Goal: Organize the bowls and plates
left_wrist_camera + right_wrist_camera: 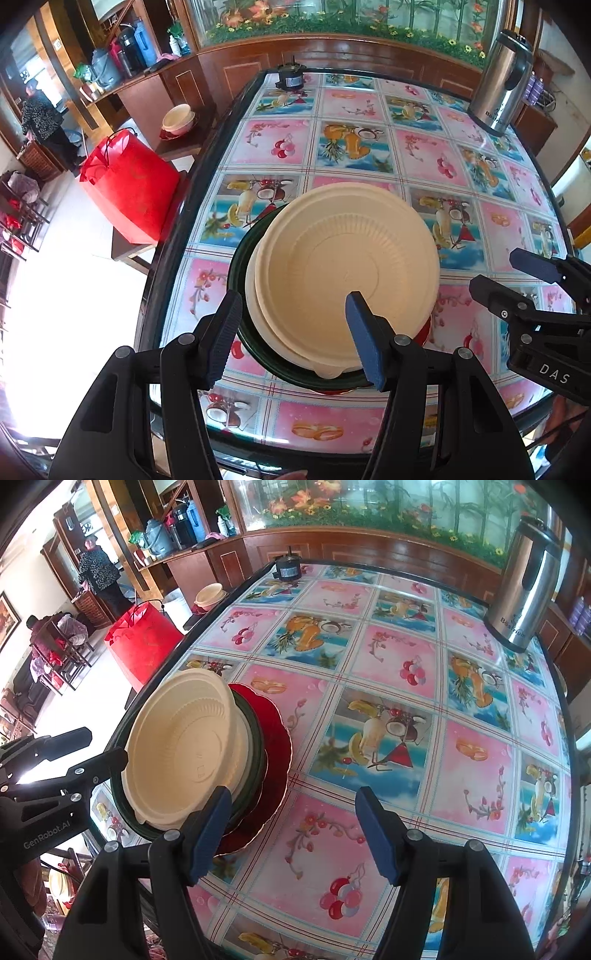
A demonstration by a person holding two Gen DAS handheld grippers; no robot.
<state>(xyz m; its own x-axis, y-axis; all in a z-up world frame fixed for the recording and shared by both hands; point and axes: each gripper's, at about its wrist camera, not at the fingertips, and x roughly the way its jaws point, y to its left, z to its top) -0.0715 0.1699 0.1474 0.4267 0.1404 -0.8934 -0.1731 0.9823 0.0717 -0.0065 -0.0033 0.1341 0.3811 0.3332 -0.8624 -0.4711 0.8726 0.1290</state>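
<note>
Here, the thing that matters most is where the stack sits against the two grippers. A cream bowl is nested on top of a second cream dish, which sits in a dark green plate, which in turn rests on a red plate with a scalloped edge — one pile, near the table's left edge.

The left gripper is poised directly above that pile. Its jaws stand partly apart with nothing between them; one blue pad shows over the bowl's inside and the other over the pile's left rim, though whether either touches I cannot tell. The stack is round, so it has no long axis to line up with.

The right gripper is off to the pile's right. Its jaws are also apart and empty, open over bare cloth, with its left finger near the red plate's rim. The left hand looks the nearer one for any lift or nudge of the bowl.

The table is covered by a glossy cloth printed with pink and blue fruit squares. A steel kettle stands at the far right corner and a small black motor-like object at the far edge.

Beyond — dark wooden cabinets, a red bag on a stool, another cream bowl on a side surface, and a person standing in the far left room.
</note>
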